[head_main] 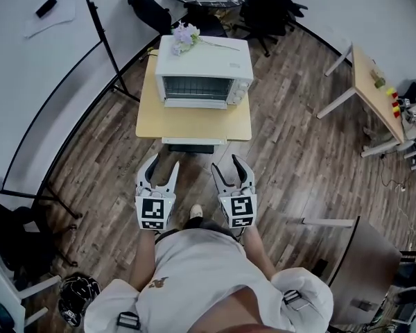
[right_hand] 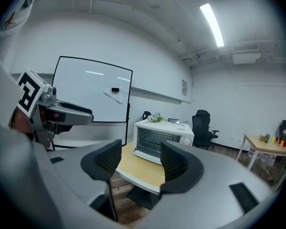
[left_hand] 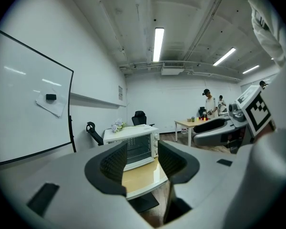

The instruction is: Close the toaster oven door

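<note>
At the upper left of the head view a white whiteboard on a black stand [head_main: 28, 82] leans along the wall, with a small black eraser [head_main: 46, 6] stuck to it. Moving right, your left gripper [head_main: 161, 166], grey with black ribbed pads, sits at lower centre over the brown plank floor [head_main: 291, 158]. Its jaws stand a little apart and have hold of nothing; its own view shows only open air between the pads. Ahead of it, toward the top centre of the frame, the square light-wood surface [head_main: 194, 125] carries the white box-shaped toaster oven [head_main: 204, 64]. The oven sits toward the far edge, its glass front and wire rack facing you and its knobs on the right end. You cannot tell from here whether the door is fully up. A small bunch of pale purple flowers [head_main: 186, 35] lies on the oven's top, at its far left corner. Both grippers are well apart from the surface and from the oven. Just right of centre, your right gripper [head_main: 229, 166] is level with the left one, its jaws somewhat wider apart and likewise empty. At the far right a long light-wood table on white legs [head_main: 371, 89] holds a few small red and yellow items.
</note>
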`<state>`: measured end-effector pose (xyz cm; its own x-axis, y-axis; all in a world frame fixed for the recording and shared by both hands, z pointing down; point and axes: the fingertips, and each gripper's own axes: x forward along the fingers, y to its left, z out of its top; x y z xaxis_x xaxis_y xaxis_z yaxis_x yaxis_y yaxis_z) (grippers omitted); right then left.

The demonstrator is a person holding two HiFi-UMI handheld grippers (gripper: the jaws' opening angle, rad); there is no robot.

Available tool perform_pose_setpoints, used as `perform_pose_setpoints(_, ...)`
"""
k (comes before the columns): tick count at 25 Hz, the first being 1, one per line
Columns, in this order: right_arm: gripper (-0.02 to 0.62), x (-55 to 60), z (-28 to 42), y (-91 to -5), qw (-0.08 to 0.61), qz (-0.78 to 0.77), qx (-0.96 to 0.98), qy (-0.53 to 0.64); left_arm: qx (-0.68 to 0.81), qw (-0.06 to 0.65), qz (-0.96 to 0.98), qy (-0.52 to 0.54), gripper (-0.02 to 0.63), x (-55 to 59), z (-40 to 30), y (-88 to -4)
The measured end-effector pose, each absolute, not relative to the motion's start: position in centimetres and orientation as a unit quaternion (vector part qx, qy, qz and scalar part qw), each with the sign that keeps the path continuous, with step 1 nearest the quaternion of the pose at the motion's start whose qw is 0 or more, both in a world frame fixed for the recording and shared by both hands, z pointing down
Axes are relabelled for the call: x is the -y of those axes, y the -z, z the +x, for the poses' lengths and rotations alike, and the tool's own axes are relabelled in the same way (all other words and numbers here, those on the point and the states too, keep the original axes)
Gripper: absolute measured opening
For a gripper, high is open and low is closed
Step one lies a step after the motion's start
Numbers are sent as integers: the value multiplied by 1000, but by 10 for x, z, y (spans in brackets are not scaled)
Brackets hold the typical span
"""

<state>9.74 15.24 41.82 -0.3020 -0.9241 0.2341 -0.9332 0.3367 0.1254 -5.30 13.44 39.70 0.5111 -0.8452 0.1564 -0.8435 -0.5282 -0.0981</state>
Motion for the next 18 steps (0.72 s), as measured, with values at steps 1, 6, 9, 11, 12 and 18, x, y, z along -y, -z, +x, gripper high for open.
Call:
perform_pose_setpoints(1,259,-148,99,-418,132,573,808,-17,-488,5,-868,93,198,-131,-51,-396)
perform_pose_setpoints(6,259,-131,111,-414,129,566,814,-16,-498,6,-862,94,199,-119,-39,-394)
perform_pose_setpoints(9,259,-123,116,-415,127,563,817,-16,-501,6,-860,96,199,-114,-33,-396)
perform_pose_setpoints(11,259,-118,119,-415,125,561,818,-17,-501,5,-860,98,199,-110,-29,-397)
perform_pose_setpoints(12,259,-115,121,-416,124,561,819,-18,-502,6,-859,98,201,-108,-27,-396)
perform_pose_setpoints(18,258,-95,123,-417,122,553,824,-18,-510,7,-854,100,201,-93,-26,-396)
